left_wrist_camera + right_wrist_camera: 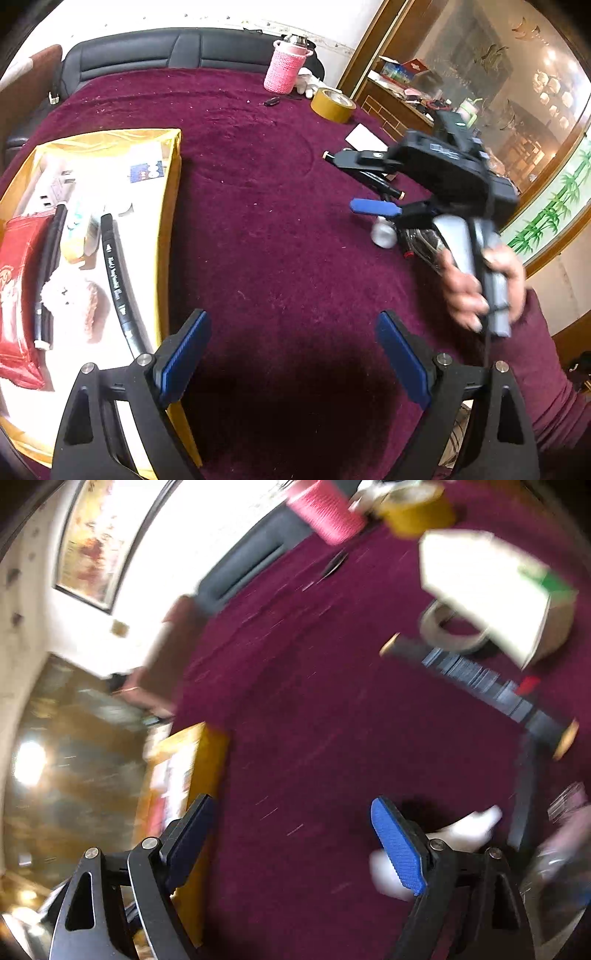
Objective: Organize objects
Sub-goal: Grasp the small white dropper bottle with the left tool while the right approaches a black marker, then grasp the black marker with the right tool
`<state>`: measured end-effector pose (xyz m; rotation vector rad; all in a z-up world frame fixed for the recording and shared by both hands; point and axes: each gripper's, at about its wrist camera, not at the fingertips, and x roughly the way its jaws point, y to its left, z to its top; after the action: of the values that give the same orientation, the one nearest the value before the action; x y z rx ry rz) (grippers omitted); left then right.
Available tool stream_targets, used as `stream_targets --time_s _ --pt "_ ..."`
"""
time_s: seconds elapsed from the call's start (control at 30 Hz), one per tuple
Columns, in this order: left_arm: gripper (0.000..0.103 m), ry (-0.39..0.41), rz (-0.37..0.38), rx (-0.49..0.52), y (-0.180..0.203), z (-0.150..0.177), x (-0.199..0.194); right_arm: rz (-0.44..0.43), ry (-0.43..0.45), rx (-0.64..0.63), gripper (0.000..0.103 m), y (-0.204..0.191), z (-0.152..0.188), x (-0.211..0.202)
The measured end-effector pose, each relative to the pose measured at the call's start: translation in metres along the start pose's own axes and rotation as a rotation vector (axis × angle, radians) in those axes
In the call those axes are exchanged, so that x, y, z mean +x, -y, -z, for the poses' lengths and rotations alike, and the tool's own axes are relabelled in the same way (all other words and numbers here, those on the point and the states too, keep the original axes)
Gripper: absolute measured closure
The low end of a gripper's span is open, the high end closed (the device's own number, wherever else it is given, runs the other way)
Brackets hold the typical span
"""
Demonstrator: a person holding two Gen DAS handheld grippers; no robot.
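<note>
Yellow-walled open box at table's left already holds black markers and a red packet, likely the collection spot. Loose black marker pens lie right. Left gripper wide open, empty; right gripper wide open, empty, above maroon cloth.

A maroon tablecloth carries a gold-edged box, pink knitted bottle cover and yellow tape roll at upper centre.

Left of the wide-open left gripper, a gold-sided open box holding a black marker; ahead, far back, a pink knitted-sleeve bottle beside a yellow tape roll.
</note>
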<state>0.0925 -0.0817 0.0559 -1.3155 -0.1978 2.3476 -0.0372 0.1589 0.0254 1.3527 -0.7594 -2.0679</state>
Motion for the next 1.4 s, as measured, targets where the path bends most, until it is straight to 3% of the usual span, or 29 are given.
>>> stream_targets --time_s 0.13,0.37,0.47,0.63,0.77,0.8,0.83,0.87,0.93,1.1,1.3,1.4 --pt "0.013 -0.014 -0.005 0.041 0.015 -0.005 0.012 0.005 0.137 -0.041 0.012 0.0 0.016 -0.043" --pt "0.013 0.07 -0.066 0.342 0.091 -0.023 0.041 0.237 0.539 0.015 0.01 0.042 0.05 -0.145" --pt "0.013 0.058 -0.056 0.378 0.115 -0.038 0.069 0.282 0.613 0.074 0.009 0.067 0.06 -0.165" --pt "0.013 0.038 0.012 0.386 0.144 -0.055 0.108 0.284 0.639 0.158 0.009 0.098 0.062 -0.172" --pt "0.018 0.001 -0.008 0.438 0.155 -0.065 0.145 0.227 0.636 0.203 0.009 0.114 0.062 -0.176" --pt "0.034 -0.024 -0.002 0.437 0.153 -0.066 0.151 0.215 0.64 0.203 0.009 0.115 0.063 -0.179" --pt "0.058 -0.072 0.016 0.428 0.15 -0.068 0.161 0.214 0.645 0.2 0.009 0.116 0.062 -0.177" --pt "0.061 -0.088 0.061 0.396 0.145 -0.071 0.165 0.212 0.649 0.197 0.009 0.116 0.062 -0.178" --pt "0.078 -0.099 0.071 0.362 0.138 -0.075 0.167 0.194 0.643 0.198 0.009 0.117 0.062 -0.177" --pt "0.078 -0.106 0.055 0.375 0.134 -0.074 0.17 0.166 0.615 0.197 0.009 0.118 0.06 -0.17" --pt "0.072 -0.056 -0.028 0.461 0.155 -0.066 0.176 0.18 0.587 0.182 0.009 0.115 0.059 -0.162" --pt "0.079 -0.041 -0.062 0.465 0.157 -0.065 0.174 0.194 0.577 0.187 0.009 0.117 0.058 -0.16"
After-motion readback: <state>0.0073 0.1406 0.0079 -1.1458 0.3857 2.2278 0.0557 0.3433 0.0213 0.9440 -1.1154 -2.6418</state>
